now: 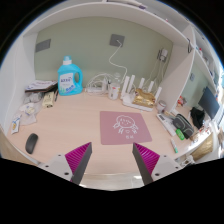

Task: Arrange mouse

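Note:
A dark mouse (31, 142) lies on the light wooden desk (70, 125), ahead and to the left of my left finger. A pink mouse mat (126, 126) with a white drawing lies flat just beyond the fingers, a little right of the middle. My gripper (112, 160) is open and empty, its two magenta pads (78, 158) spread wide above the desk's near edge. Nothing stands between the fingers.
A blue detergent bottle (68, 77) stands at the back left. A white router (146, 92) with antennas and cables sits at the back middle. Small clutter (30, 108) lies at the left, green and dark items (184, 126) at the right near a monitor (208, 103).

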`<act>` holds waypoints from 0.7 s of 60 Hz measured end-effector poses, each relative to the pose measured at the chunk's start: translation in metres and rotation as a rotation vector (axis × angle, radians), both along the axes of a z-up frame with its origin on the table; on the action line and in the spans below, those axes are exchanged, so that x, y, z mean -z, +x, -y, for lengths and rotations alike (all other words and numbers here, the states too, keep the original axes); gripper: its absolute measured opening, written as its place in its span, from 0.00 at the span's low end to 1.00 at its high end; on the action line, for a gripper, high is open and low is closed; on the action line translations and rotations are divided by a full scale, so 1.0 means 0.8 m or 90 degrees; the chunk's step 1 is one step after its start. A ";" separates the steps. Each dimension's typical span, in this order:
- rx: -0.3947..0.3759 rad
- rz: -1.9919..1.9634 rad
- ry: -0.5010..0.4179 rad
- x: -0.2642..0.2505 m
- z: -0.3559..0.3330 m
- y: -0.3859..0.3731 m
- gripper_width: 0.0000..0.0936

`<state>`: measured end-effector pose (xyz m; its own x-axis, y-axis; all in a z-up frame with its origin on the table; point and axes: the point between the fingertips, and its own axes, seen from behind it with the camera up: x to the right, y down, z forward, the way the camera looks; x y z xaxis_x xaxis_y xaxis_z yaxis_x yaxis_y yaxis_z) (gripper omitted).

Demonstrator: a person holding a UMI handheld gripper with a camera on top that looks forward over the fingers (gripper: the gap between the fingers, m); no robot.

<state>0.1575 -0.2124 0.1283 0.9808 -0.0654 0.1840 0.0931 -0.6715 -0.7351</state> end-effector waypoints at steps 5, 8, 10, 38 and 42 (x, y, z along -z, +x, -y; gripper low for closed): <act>0.018 0.012 -0.005 0.002 0.005 0.002 0.90; 0.031 0.018 -0.008 0.003 0.010 0.000 0.90; 0.038 0.019 -0.011 0.003 0.018 -0.003 0.90; -0.001 -0.037 -0.065 0.079 0.074 -0.232 0.90; -0.031 -0.056 -0.075 0.094 0.072 -0.282 0.90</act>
<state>-0.0685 -0.2700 0.0531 0.9949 -0.0002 0.1006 0.0664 -0.7497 -0.6584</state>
